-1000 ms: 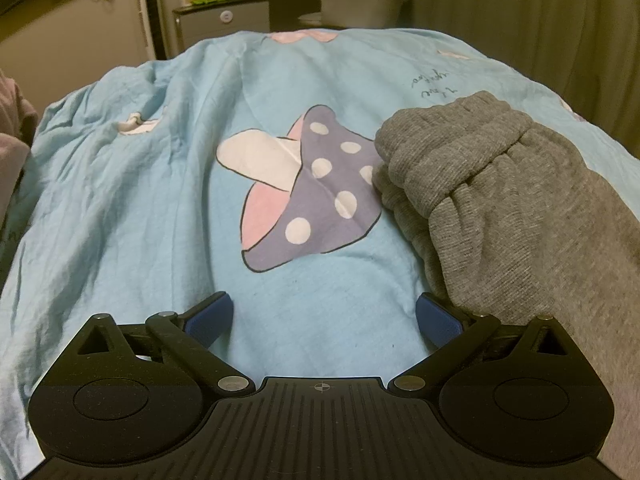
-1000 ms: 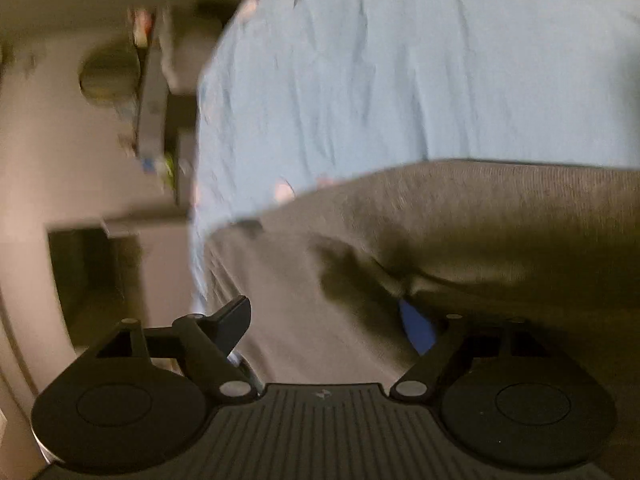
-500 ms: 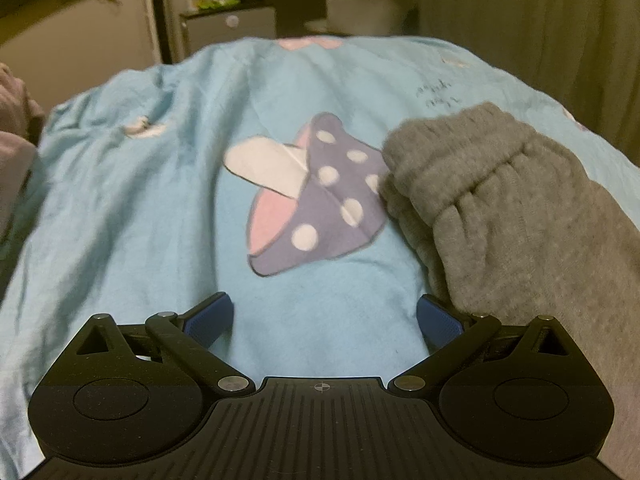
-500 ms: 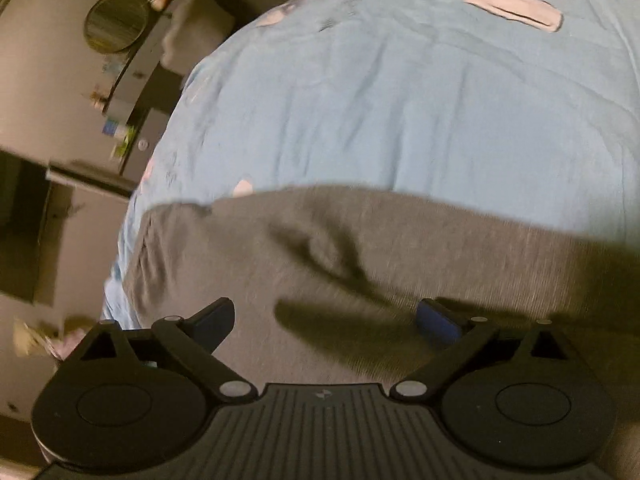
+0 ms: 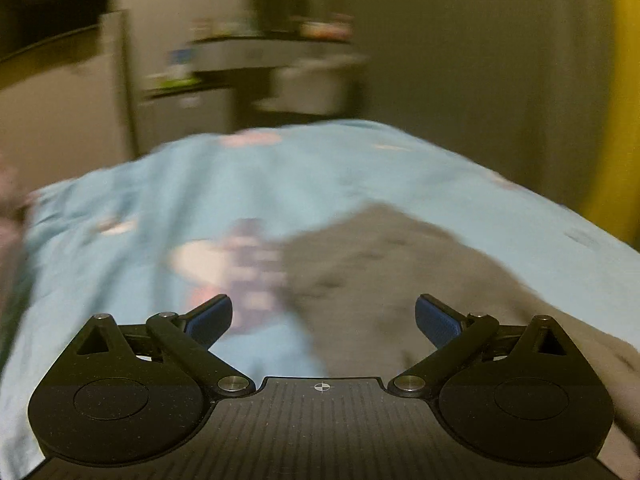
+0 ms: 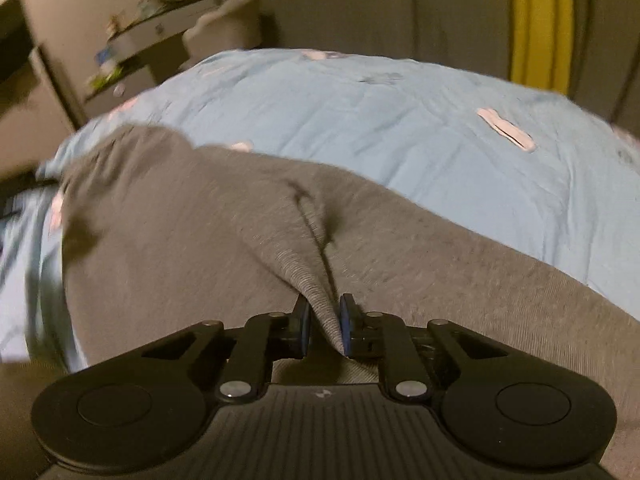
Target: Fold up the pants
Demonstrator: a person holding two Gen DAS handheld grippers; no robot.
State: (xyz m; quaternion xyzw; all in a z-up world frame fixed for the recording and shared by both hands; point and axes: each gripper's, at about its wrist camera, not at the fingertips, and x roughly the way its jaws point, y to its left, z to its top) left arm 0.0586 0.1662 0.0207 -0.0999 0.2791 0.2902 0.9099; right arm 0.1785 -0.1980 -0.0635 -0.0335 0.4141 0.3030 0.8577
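Observation:
Grey knit pants (image 6: 180, 248) lie across a light blue bedsheet (image 6: 380, 120). My right gripper (image 6: 323, 328) is shut on a pinched ridge of the pants fabric, which rises in a fold between the blue pads. In the blurred left wrist view the pants (image 5: 380, 272) lie ahead and to the right. My left gripper (image 5: 323, 318) is open and empty, above the sheet (image 5: 240, 184) at the pants' left edge, beside a mushroom print (image 5: 236, 256).
A desk with small items (image 5: 260, 52) and a pale chair (image 5: 316, 88) stand beyond the bed's far end. A curtain with a yellow stripe (image 6: 536, 20) hangs at the right. A pinkish cloth (image 5: 8, 208) lies at the left edge.
My right gripper has closed on a fold of the pants; it was open before. The left gripper has risen and tilted up fast, blurring its view, and stays open.

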